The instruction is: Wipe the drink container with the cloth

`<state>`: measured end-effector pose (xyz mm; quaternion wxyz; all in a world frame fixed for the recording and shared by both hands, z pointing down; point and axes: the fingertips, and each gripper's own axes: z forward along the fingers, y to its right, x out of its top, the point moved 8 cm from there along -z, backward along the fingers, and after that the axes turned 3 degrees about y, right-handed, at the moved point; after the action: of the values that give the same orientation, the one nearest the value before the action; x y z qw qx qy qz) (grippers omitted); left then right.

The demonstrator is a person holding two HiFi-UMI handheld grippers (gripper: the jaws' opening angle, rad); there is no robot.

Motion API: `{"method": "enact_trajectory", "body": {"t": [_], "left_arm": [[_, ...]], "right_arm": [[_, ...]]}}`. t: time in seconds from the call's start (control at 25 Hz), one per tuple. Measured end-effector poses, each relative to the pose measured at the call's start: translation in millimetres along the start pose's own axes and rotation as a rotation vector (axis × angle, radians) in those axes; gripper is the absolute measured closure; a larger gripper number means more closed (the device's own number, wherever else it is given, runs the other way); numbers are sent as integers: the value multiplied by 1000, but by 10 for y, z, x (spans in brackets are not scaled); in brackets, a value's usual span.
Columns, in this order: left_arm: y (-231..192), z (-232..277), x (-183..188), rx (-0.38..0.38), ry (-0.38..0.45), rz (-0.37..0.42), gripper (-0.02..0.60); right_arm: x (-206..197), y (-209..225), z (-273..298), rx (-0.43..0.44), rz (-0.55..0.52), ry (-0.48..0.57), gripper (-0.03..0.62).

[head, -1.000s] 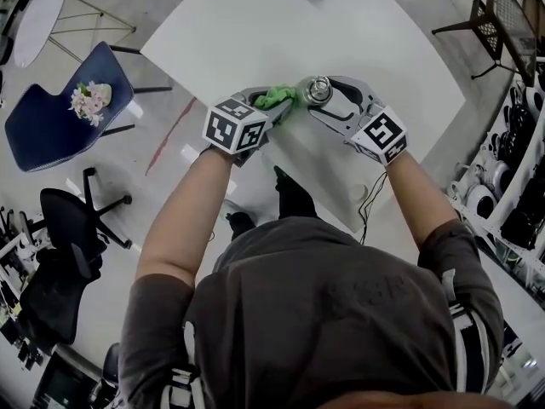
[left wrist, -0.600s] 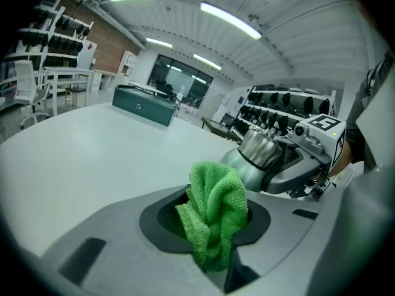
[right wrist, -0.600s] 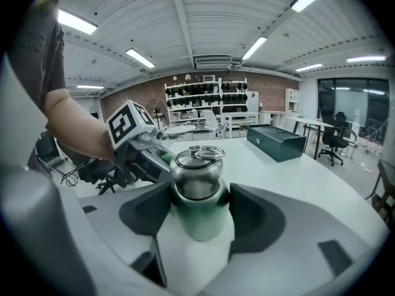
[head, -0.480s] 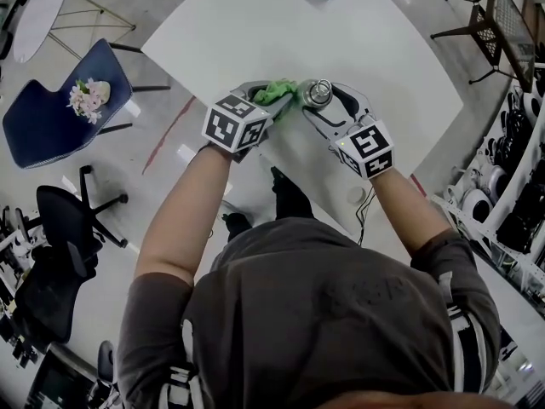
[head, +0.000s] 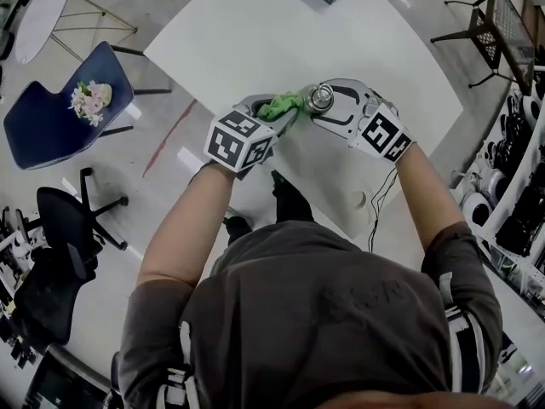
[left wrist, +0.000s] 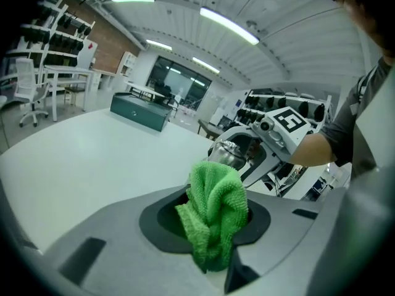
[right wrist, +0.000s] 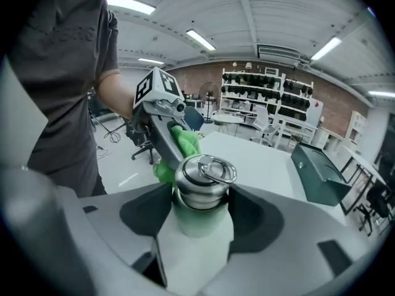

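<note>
left gripper [head: 277,116] + right gripper [head: 326,102]: 2 | green cloth [left wrist: 214,208]: 1 | steel-capped drink bottle [right wrist: 200,187]: 1 | white table [head: 255,32]: 1 | dark green box [left wrist: 141,111]: 1 | blue chair [head: 47,126]: 1 | flower bunch [head: 89,100]: 1 | black office chair [head: 68,220]: 1

Your bare left forearm [head: 183,220] and right forearm [head: 423,196] reach forward and converge. Your grey left gripper [head: 274,116], pointing downward, clamps a bunched green microfibre cloth [left wrist: 213,211]. Your grey right gripper [head: 319,102] grips a pale, steel-capped drink bottle [right wrist: 200,190], and its jaws have just closed slightly around it.
</note>
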<state>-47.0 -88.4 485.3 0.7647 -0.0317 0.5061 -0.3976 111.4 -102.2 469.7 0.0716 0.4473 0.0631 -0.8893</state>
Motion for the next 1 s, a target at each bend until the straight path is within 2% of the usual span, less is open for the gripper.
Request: {"method": "enact_trajectory", "body": {"t": [0.28,0.48,0.64,0.8,0.92,1.0], "left_arm": [[-168,250,-197,87,-91,2,491],[-326,378,-175,129,-140,69,492],[-297,267,-26,96,-106,101,491],[-155,44,58,54,-58,89,491],[9,-65,99,29,-20,79,491],[91,-81,115,21,-10,85,491]], "right_arm": [[-11,9,-16,-25,42,32,324],[5,-83,-1,-140,146,42,324],[17,-149,25,-263,250,59,326],[30,-180,58,-351,305,53,326],[16,-190,37,-345,325,42,326],[23,-154,-8,-273,356,34,320]]}}
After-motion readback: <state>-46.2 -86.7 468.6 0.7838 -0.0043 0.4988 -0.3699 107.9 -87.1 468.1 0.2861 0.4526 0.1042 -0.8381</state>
